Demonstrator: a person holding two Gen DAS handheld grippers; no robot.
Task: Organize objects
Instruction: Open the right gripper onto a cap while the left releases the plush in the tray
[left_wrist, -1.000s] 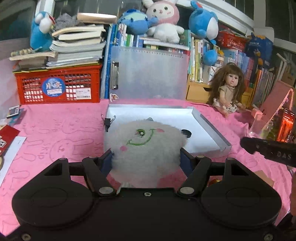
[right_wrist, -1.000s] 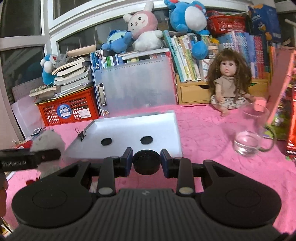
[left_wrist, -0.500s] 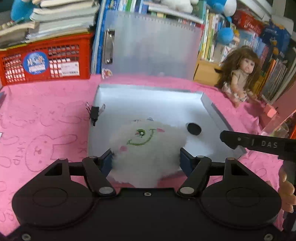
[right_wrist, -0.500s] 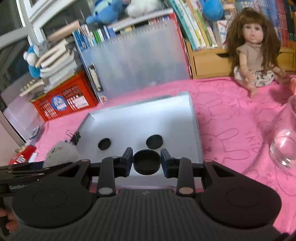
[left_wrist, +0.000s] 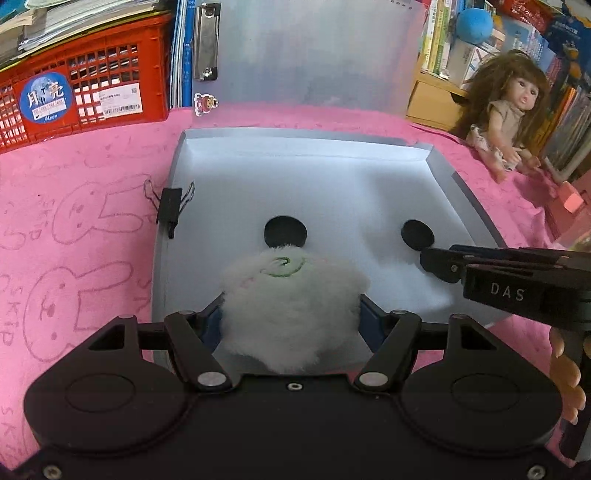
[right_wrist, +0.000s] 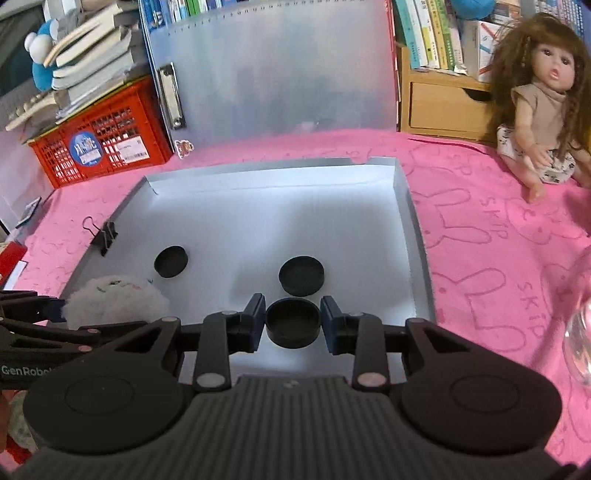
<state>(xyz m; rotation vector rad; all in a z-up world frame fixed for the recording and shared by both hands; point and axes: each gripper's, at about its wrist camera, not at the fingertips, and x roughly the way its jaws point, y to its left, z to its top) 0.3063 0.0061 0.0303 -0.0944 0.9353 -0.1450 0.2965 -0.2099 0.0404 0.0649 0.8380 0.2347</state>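
My left gripper (left_wrist: 291, 314) is shut on a white fluffy plush ball (left_wrist: 291, 302) with a green stitched face, held over the near left part of a shallow grey tray (left_wrist: 461, 184). The plush also shows in the right wrist view (right_wrist: 114, 299). My right gripper (right_wrist: 293, 321) is shut on a black round cap (right_wrist: 293, 323), held over the tray's (right_wrist: 406, 206) near edge. Two more black caps lie in the tray: one at left (right_wrist: 170, 261) and one at centre (right_wrist: 301, 275). The right gripper shows in the left wrist view (left_wrist: 439, 264).
A black binder clip (right_wrist: 105, 236) grips the tray's left rim. A red crate (left_wrist: 81, 96) with books and a grey folder (right_wrist: 273, 70) stand behind. A doll (right_wrist: 546, 107) sits at the back right. A glass jug (right_wrist: 580, 328) stands at the right.
Both grippers have moved forward and lower over the tray, each still holding its object. The plush now hangs over the tray's floor.
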